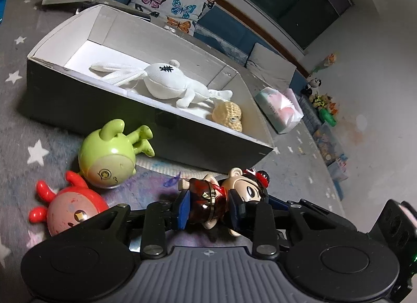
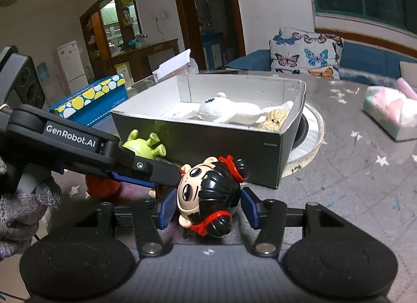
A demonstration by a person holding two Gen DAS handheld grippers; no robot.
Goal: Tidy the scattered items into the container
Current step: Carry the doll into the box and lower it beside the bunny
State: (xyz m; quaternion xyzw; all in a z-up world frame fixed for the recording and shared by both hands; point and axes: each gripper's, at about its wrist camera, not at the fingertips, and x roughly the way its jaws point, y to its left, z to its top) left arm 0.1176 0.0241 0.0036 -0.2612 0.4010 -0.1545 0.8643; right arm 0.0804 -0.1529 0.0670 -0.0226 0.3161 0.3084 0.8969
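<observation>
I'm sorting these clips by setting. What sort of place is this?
Most likely a home living room: a butterfly cushion on a blue sofa, a fridge and a wooden cabinet behind, and toys beside a box on a star-patterned table.

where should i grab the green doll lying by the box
Grip the green doll across its narrow body and legs, which point toward the box; its head is wide, round and glossy. Come from above, jaws closing across the body, since the box wall and the red doll crowd its sides.
</observation>
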